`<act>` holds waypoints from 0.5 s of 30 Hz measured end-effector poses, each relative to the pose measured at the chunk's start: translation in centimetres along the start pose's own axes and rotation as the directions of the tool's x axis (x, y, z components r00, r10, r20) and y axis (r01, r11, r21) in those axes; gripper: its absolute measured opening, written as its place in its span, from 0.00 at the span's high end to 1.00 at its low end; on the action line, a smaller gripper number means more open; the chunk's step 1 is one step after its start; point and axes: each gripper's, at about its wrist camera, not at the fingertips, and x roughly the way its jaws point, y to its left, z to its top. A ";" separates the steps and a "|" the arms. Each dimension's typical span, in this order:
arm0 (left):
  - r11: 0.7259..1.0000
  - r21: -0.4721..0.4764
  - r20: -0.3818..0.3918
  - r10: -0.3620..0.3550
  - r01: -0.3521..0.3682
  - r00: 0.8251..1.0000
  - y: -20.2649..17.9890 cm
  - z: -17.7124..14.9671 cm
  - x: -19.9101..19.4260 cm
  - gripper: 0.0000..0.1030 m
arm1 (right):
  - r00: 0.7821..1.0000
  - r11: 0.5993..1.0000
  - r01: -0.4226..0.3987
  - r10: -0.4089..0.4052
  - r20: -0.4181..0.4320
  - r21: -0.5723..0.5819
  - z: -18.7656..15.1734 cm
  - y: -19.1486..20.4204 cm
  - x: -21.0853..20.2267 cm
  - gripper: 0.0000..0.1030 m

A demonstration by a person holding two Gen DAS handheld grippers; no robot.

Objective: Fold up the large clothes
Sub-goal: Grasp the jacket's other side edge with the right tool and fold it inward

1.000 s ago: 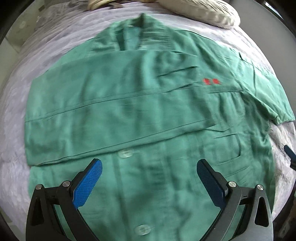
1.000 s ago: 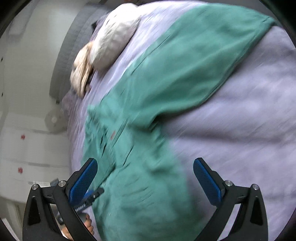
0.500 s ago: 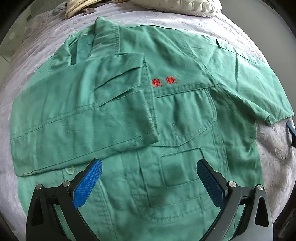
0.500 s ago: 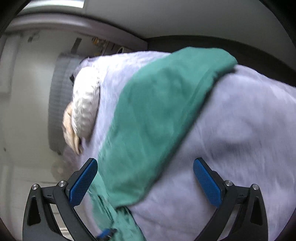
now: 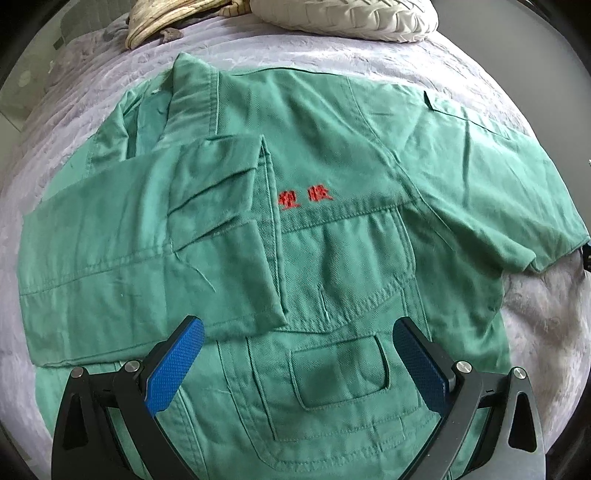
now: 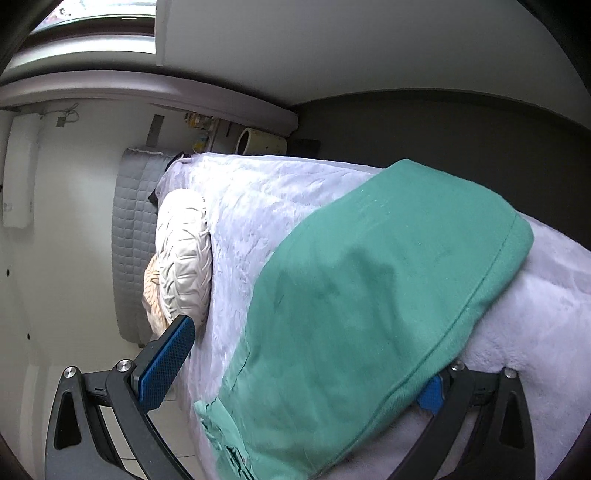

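A green work jacket [image 5: 332,258] with red embroidered characters lies face up on the lavender bedspread [image 5: 535,325]. Its left sleeve [image 5: 147,251] is folded across the chest; the right sleeve [image 5: 498,199] stretches out to the right. My left gripper [image 5: 295,365] is open and empty, hovering over the jacket's lower chest pocket. In the right wrist view, the right sleeve [image 6: 369,295] lies between the open fingers of my right gripper [image 6: 303,373]. The sleeve's cuff edge covers most of the right finger [image 6: 430,397]. The left finger [image 6: 166,365] stands clear of the cloth.
A cream quilted pillow [image 5: 351,16] and a beige knitted item [image 5: 162,18] lie at the head of the bed. In the right wrist view, the pillow [image 6: 184,258], a grey padded headboard [image 6: 129,240] and the wall show to the left.
The left gripper has shifted right along the jacket, from the folded sleeve to the chest pocket. The right gripper has turned and come down to the right sleeve, which now lies between its fingers.
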 end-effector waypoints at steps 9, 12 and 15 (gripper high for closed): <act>1.000 -0.017 -0.012 0.014 -0.014 1.000 1.8 1.9 0.2 0.01 | 0.998 0.998 0.064 -0.064 0.000 0.005 -0.9 0.4 -0.1 0.88; 1.000 -0.016 0.000 0.021 -0.021 1.000 2.4 2.6 0.1 0.01 | 1.000 0.999 0.007 -0.007 -0.009 -0.033 -1.8 2.3 0.0 0.88; 0.999 -0.031 0.005 0.016 -0.016 1.000 3.6 3.0 -0.2 0.01 | 0.998 0.994 -0.062 0.059 -0.034 -0.088 -3.2 5.4 0.7 0.88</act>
